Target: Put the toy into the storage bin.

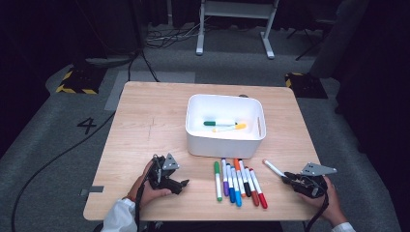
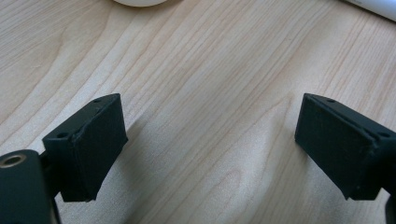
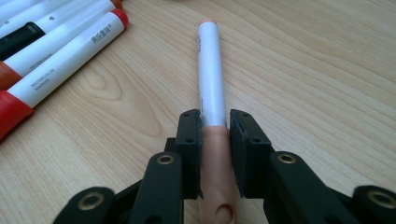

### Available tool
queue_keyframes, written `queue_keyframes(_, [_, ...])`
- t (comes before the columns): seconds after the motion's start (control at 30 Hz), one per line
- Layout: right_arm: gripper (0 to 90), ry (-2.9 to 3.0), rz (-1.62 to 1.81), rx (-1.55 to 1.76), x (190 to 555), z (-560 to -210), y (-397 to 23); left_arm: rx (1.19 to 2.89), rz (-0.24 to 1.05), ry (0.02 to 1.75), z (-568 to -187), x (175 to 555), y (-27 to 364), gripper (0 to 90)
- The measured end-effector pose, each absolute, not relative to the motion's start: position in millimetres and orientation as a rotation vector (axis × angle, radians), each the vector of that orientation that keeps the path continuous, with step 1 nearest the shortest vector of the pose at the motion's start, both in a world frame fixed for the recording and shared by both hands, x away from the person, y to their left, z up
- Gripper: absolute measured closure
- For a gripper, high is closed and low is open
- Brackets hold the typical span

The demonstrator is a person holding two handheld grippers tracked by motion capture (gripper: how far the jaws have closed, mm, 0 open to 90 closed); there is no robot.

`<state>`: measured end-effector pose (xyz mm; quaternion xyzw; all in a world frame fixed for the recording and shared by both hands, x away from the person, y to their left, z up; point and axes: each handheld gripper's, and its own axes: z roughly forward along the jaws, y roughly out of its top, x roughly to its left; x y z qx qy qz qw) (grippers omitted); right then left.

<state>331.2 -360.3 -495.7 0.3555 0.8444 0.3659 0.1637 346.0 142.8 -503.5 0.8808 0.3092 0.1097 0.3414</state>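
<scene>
A row of markers (image 1: 239, 182) lies on the table (image 1: 145, 125) at 6 o'clock from the white bin (image 1: 226, 125). The right hand-held gripper (image 1: 285, 177), held low, is clamped on a peach-capped marker (image 3: 212, 93) pointing toward 10 o'clock. The left hand-held gripper (image 1: 183, 183) rests with jaws apart, empty.

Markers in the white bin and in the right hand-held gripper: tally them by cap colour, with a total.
green marker, lying in the white bin: 1
yellow marker, lying in the white bin: 1
pink marker, clamped in the right hand-held gripper: 1
Total: 3
</scene>
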Motion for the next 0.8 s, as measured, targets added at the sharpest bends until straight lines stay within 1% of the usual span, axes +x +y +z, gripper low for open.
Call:
queue_keyframes(0.43, [74.8, 2.319, 1.169, 0.93, 326.7, -461.8, -370.4, 2.292, 0.286, 0.804, -503.4, 346.0, 142.9, 9.1])
queue_keyframes(0.8, [74.8, 2.237, 1.26, 0.784, 337.0, -409.0, -371.4, 2.29, 0.284, 0.804, -503.5, 346.2, 142.9, 9.0])
